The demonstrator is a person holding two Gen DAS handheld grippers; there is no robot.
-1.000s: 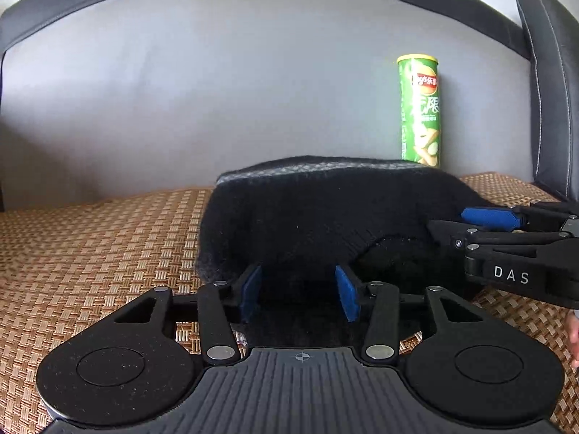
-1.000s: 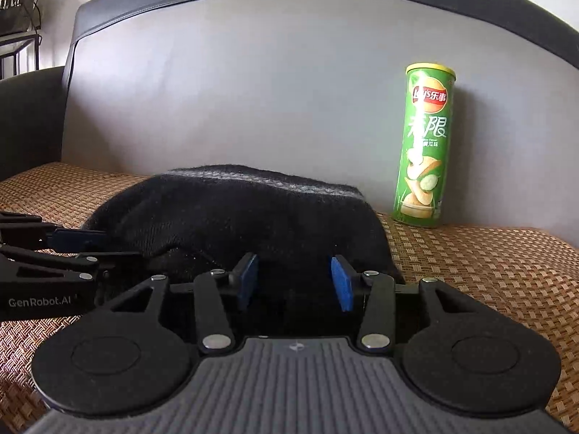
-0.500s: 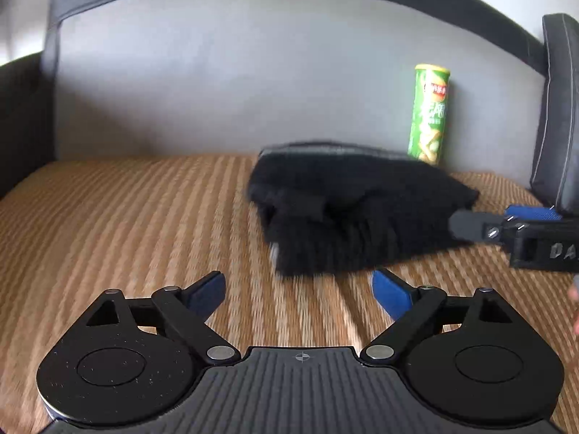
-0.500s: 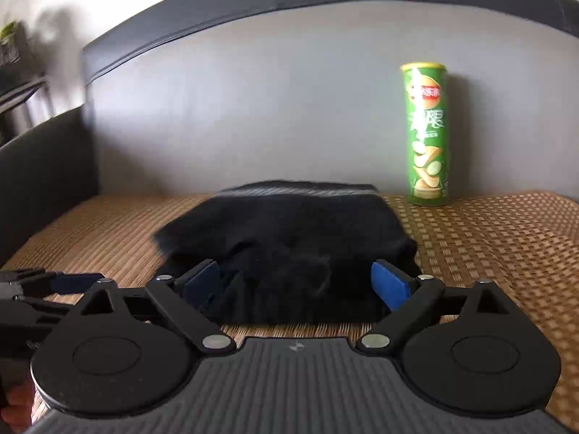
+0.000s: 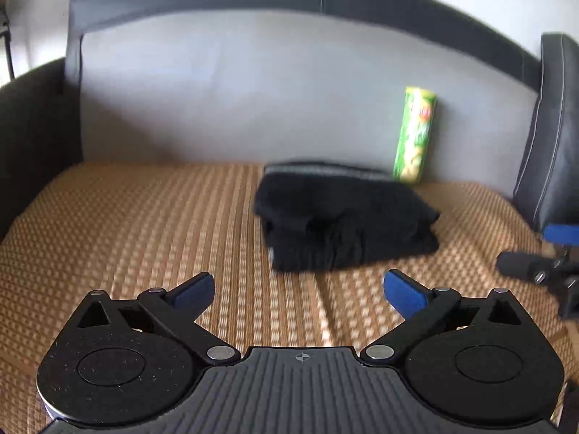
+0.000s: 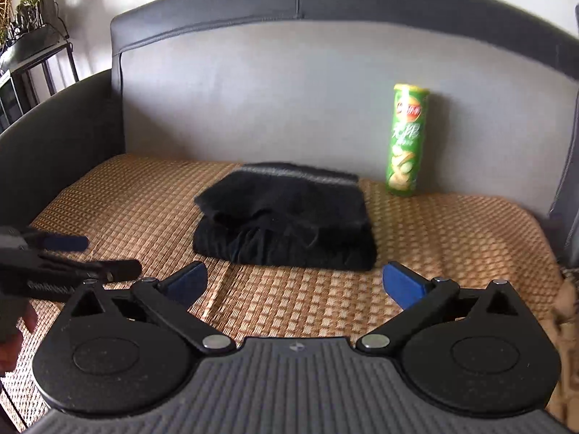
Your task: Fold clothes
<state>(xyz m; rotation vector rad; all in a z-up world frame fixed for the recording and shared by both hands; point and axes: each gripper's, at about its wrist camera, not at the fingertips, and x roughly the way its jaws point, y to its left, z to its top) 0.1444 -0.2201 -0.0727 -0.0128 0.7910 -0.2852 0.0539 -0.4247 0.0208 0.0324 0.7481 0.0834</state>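
A black knitted garment [image 5: 343,228] [image 6: 286,228] lies folded into a thick rectangle on the woven sofa mat [image 5: 144,224], with a grey stripe along its far edge. My left gripper [image 5: 297,282] hovers above the mat in front of it, jaws still opening, nothing between the blue pads. My right gripper [image 6: 293,271] hangs in front of the garment's near edge, jaws likewise opening and empty. Each gripper shows at the side of the other's view: the right gripper [image 5: 523,247] and the left gripper [image 6: 112,256]. Neither touches the cloth.
A tall green chip can [image 5: 414,135] [image 6: 407,141] stands upright against the grey backrest, just right of the garment. Dark armrests [image 5: 32,126] bound the seat on both sides. A shelf with plants [image 6: 29,36] stands beyond the left arm. A hand [image 6: 14,329] shows low left.
Both grippers let go of the black garment, opened wide and drew up and back. The garment now lies folded on the mat, farther off in both views.
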